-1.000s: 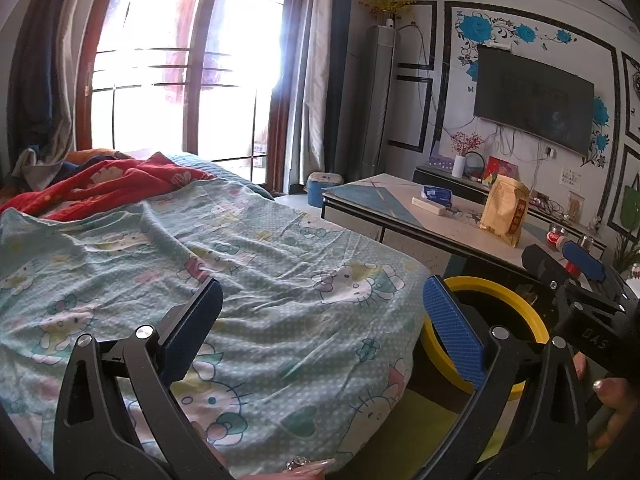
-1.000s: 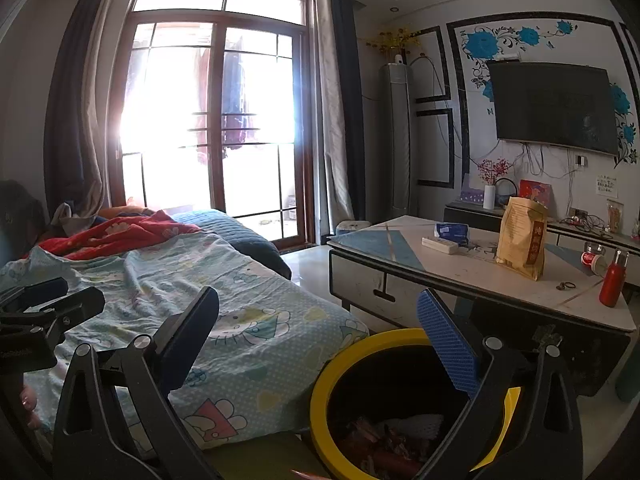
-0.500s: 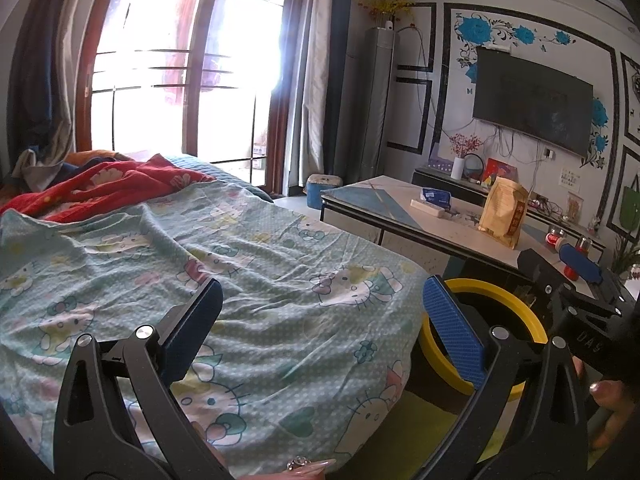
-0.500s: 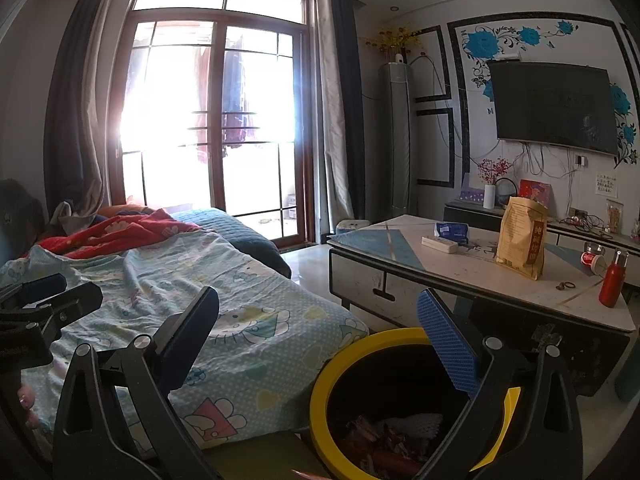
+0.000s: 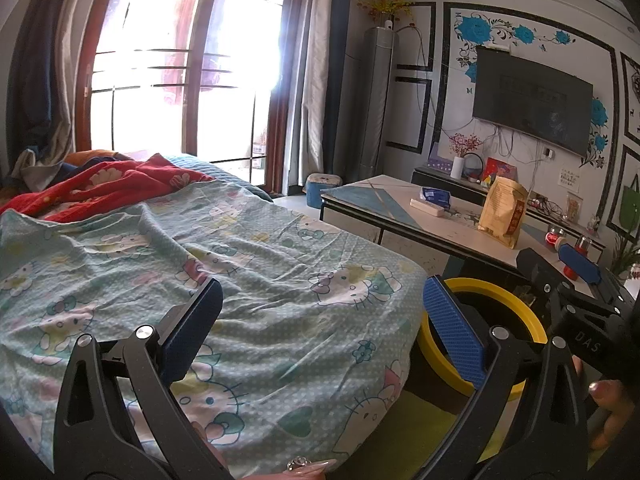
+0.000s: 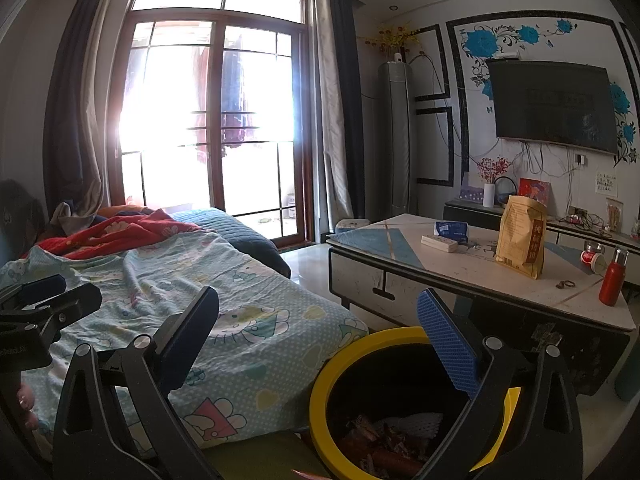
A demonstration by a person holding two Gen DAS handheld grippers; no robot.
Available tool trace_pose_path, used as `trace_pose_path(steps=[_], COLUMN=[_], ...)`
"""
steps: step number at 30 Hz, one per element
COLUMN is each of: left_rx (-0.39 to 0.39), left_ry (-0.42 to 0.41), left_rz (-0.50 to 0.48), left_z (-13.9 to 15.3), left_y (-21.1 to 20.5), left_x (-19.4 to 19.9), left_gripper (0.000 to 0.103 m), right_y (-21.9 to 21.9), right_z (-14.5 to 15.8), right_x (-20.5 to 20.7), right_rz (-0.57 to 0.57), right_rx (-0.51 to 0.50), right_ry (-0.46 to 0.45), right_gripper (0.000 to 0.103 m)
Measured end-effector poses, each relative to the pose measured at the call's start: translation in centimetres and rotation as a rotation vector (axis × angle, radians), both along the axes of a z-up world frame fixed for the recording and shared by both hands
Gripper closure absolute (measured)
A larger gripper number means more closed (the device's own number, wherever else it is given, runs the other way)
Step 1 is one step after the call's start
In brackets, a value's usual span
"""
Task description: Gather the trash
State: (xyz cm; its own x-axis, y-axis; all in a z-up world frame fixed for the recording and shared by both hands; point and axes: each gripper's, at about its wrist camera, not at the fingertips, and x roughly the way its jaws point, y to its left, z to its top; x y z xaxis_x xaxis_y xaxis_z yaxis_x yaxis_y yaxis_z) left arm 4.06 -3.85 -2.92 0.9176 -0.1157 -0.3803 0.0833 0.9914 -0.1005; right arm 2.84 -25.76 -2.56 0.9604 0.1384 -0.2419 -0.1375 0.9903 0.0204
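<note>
A black trash bin with a yellow rim [image 6: 332,364] stands on the floor between the bed and the low table; wrappers and a white foam net [image 6: 412,424] lie inside it. It also shows in the left wrist view [image 5: 516,312]. My right gripper [image 6: 320,332] is open and empty, just above and behind the bin. My left gripper [image 5: 324,320] is open and empty above the bed's front corner. Each gripper shows in the other's view: the right one [image 5: 576,280] and the left one [image 6: 44,300].
The bed [image 5: 200,248] has a light blue cartoon sheet and a red blanket [image 5: 104,188]. The low table [image 6: 472,276] holds a yellow paper bag [image 6: 520,236], a blue pack [image 6: 452,230], a white box and a red bottle [image 6: 614,278]. A TV hangs on the wall.
Hardly anything: both views have shifted very slightly. Both grippers stay open and empty.
</note>
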Motion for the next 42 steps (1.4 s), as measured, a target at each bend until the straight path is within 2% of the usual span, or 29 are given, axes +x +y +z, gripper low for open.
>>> trace_pose_path(steps=[26, 36, 42], left_rx=[0.001, 0.025, -0.008], left_ry=[0.002, 0.018, 0.051], left_rz=[0.002, 0.015, 0.029], left_z=[0.0, -0.6, -0.3], left_y=[0.0, 0.1, 1.4], left_x=[0.0, -0.3, 0.2], left_gripper=[0.011, 0.011, 0.011], right_y=[-0.1, -0.5, -0.1], right_z=[0.1, 0.1, 0.9], right_x=[0.0, -0.1, 0.2], right_rz=[-0.001, -0.012, 0.03], right_rx=[0.002, 0.004, -0.006], right_ry=[-0.002, 0.005, 0.021], right_gripper=[0.006, 0.006, 0.006])
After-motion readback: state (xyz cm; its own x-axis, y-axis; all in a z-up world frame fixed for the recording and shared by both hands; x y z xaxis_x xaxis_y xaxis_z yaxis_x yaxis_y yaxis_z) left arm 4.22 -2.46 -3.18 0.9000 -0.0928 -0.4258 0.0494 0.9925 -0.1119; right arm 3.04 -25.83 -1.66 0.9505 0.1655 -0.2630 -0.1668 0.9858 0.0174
